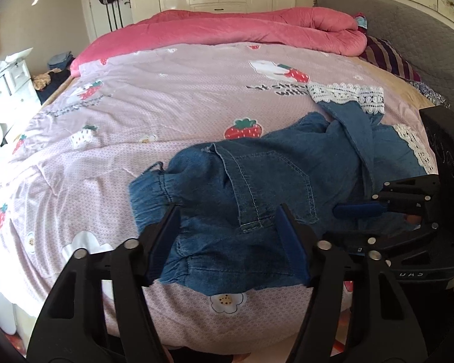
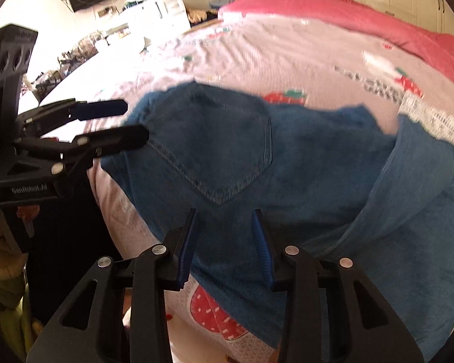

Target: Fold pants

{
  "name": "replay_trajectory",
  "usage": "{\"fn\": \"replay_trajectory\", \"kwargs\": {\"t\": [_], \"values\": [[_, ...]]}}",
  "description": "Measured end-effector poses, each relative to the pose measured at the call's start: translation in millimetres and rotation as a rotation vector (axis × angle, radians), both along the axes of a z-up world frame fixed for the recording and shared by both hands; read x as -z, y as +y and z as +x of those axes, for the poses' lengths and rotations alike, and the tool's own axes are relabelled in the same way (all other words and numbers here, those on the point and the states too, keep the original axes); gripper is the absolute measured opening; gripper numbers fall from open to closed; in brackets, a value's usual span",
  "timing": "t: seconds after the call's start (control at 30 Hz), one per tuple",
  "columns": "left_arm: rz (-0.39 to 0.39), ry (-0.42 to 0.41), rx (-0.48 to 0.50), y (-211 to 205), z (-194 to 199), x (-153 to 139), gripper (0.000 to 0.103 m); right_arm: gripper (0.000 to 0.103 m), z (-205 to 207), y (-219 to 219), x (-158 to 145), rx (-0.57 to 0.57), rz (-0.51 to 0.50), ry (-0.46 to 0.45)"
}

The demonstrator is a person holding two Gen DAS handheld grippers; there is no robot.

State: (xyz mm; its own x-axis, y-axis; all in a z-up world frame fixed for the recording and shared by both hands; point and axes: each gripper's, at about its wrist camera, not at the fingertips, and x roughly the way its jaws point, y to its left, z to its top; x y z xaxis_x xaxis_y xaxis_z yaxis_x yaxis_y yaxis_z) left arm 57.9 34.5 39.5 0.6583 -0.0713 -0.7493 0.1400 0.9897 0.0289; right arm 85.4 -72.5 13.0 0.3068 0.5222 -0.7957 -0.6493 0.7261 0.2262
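The left hand-held gripper is hovering with its blue-padded fingers spread wide over the waistband end of the crumpled blue denim pants with white lace cuffs, which are lying on the bed's pink strawberry-print quilt; the right hand-held gripper is likewise hanging spread apart above the back pocket, gripping nothing

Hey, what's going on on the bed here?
A person with a gripper in each hand is working on denim pants with lace hems, lying bunched on a strawberry-print quilt. The left gripper and right gripper are both open, poised at the pants' near edge. Nothing is gripped, and the pants aren't neatly folded.
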Motion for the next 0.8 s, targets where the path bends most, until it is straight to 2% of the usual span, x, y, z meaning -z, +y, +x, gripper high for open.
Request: {"fn": "replay_trajectory", "kwargs": {"t": [0.1, 0.17, 0.33, 0.57, 0.63, 0.7, 0.8], "values": [[0.009, 0.034, 0.008, 0, 4, 12, 0.041, 0.035, -3, 0, 4, -0.003, -0.009, 0.001], [0.024, 0.070, 0.004, 2, 6, 25, 0.038, 0.035, -3, -2, 5, -0.002, -0.006, 0.004], [0.029, 0.099, 0.008, 3, 8, 41, 0.037, 0.035, -7, -3, 4, -0.001, -0.008, -0.009], [0.000, 0.083, -0.001, 7, 3, 37, 0.037, 0.038, -7, -31, -20, 0.072, 0.060, -0.045], [-0.010, 0.075, -0.004, 7, 0, 30, 0.038, 0.045, -4, -47, -31, 0.112, 0.083, -0.064], [-0.013, 0.058, 0.001, 5, -3, 22, 0.050, 0.048, 0, -65, -41, 0.159, 0.093, -0.088], [-0.016, 0.035, 0.017, -2, -5, 10, 0.057, 0.056, 11, -93, -53, 0.234, 0.101, -0.117]]}}
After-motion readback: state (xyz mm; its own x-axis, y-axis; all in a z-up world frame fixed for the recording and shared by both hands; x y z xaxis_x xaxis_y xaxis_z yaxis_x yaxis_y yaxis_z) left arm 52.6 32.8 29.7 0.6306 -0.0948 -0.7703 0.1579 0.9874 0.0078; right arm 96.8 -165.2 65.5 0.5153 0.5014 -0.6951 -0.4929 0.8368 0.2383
